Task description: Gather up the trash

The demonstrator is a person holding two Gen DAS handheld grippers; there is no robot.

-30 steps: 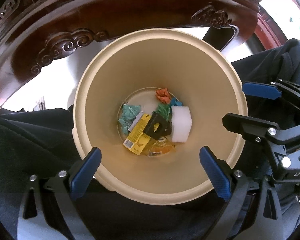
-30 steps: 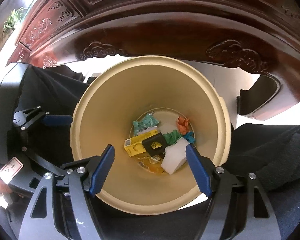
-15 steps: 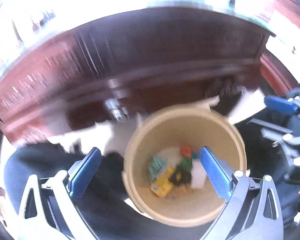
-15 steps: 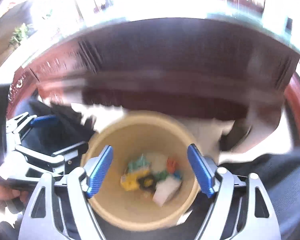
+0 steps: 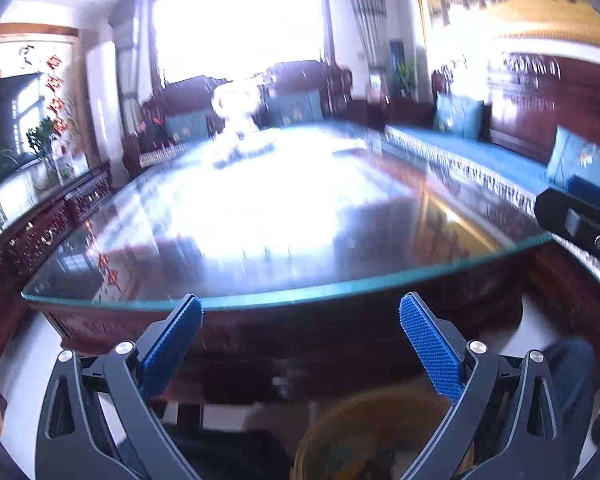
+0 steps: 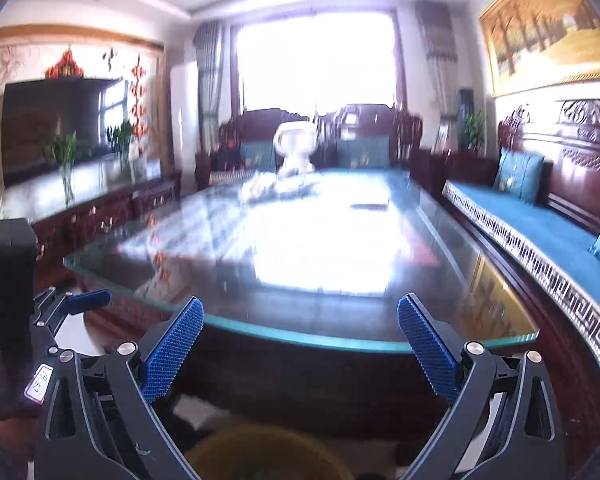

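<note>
My left gripper point(image 5: 300, 344) is open and empty, level with the near edge of the glass-topped table point(image 5: 440, 248). My right gripper point(image 6: 300, 348) is open and empty, also facing the table point(image 6: 480, 280). The beige trash bin point(image 5: 324, 432) sits low below both grippers, with blurred trash inside; only its rim point(image 6: 220, 442) shows in the right wrist view. The right gripper appears at the right edge of the left wrist view point(image 5: 576, 220); the left gripper appears at the left of the right wrist view point(image 6: 72, 304).
A white object point(image 6: 296, 152) and crumpled pale items point(image 6: 268, 190) lie at the table's far end, with a flat item point(image 6: 370, 202) beside them. A blue-cushioned wooden bench point(image 6: 540, 232) runs along the right. A low cabinet point(image 6: 100, 208) with plants stands left.
Both grippers have swung up from looking down into the bin to facing across the table. The bin has dropped to the bottom of both views.
</note>
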